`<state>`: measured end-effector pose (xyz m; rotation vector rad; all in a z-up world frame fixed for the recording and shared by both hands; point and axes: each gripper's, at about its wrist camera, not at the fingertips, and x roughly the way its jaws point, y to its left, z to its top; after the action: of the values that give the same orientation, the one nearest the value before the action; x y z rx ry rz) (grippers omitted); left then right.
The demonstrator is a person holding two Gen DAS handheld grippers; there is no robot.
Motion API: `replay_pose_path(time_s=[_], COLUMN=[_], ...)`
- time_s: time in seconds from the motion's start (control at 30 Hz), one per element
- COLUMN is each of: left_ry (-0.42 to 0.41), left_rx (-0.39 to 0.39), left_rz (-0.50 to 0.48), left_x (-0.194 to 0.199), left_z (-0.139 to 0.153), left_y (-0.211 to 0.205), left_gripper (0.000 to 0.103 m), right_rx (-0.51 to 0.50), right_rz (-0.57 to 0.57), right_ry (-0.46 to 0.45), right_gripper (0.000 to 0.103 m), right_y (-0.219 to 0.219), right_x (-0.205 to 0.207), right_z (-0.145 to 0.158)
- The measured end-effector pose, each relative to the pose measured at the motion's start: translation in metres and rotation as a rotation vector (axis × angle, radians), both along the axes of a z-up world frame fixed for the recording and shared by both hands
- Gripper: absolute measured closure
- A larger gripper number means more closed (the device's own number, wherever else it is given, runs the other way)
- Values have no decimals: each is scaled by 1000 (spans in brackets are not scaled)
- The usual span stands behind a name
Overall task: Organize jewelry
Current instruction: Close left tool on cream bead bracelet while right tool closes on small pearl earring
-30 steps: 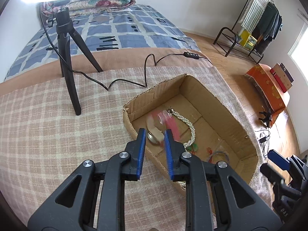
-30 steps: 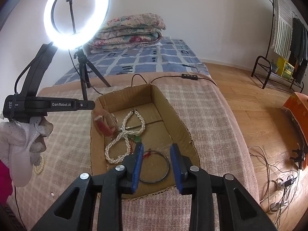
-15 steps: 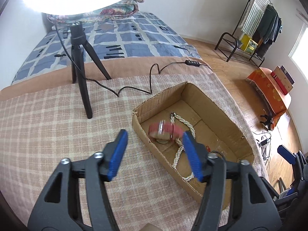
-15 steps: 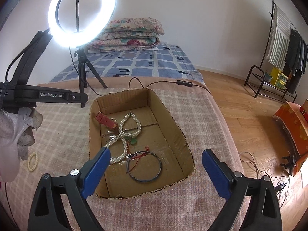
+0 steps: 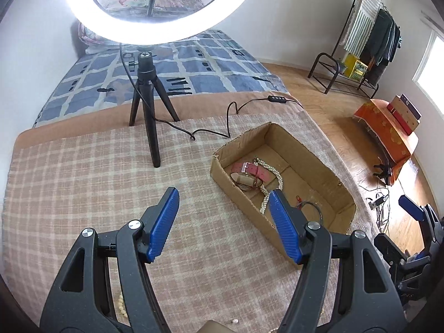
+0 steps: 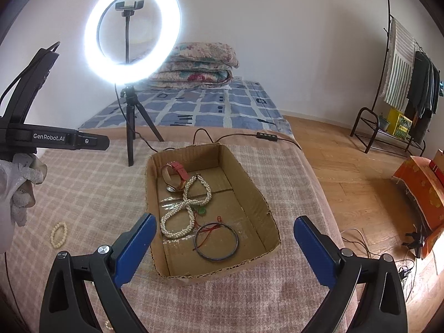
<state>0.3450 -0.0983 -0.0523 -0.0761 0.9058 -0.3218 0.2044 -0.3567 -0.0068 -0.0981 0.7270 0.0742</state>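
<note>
An open cardboard box [image 5: 305, 149] [image 6: 249, 177] lies on the checked blanket. In it are a pink-strapped watch [image 5: 249, 168] [image 6: 179, 170], a long pearl necklace [image 5: 273, 173] [image 6: 191, 202], a green pendant on red cord [image 6: 202, 210] and a dark bangle [image 6: 216, 242]. My left gripper [image 5: 223, 194] hovers left of the box's near corner, its jaws opening with nothing between them. My right gripper [image 6: 224, 219] stands wide open above the box's near end, holding nothing. A small pearl bracelet [image 6: 58, 234] lies on the blanket left of the box.
A lit ring light [image 6: 173, 32] on a black tripod [image 5: 147, 105] stands behind the box, its cable [image 5: 230, 111] looping toward the bed edge. A gloved hand [image 6: 19, 188] holds the left gripper's body. Loose beads [image 5: 120, 305] lie near me. Wood floor drops off at right.
The left gripper let go of the pink watch, which now lies in the box, then opened and pulled back up and leftward. The right gripper opened wide and drew back from the bangle.
</note>
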Motion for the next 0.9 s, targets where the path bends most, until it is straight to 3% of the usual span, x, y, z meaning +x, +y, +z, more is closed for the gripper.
replay_pose_path(time_s=[0.3,0.5,0.7,0.9], left_ry=[-31,-20,26,88], left_rx=[-22,-21,-14,-28], left_rz=[22,41,84,117], left_x=[-43,-73,-87,-93], left_z=[23,14,-11,-43], left_y=[53,86,115,142], left_gripper=[34,34,34,34], right_rx=[39,23,12,20], right_rz=[125,199,284,399], right_ry=[-74,-63,4,78], right_gripper=[3,6,18,40], right_y=[30,55,78,106], right_x=[-32,-49,-61,-70], right_z=[15,16,1,-19])
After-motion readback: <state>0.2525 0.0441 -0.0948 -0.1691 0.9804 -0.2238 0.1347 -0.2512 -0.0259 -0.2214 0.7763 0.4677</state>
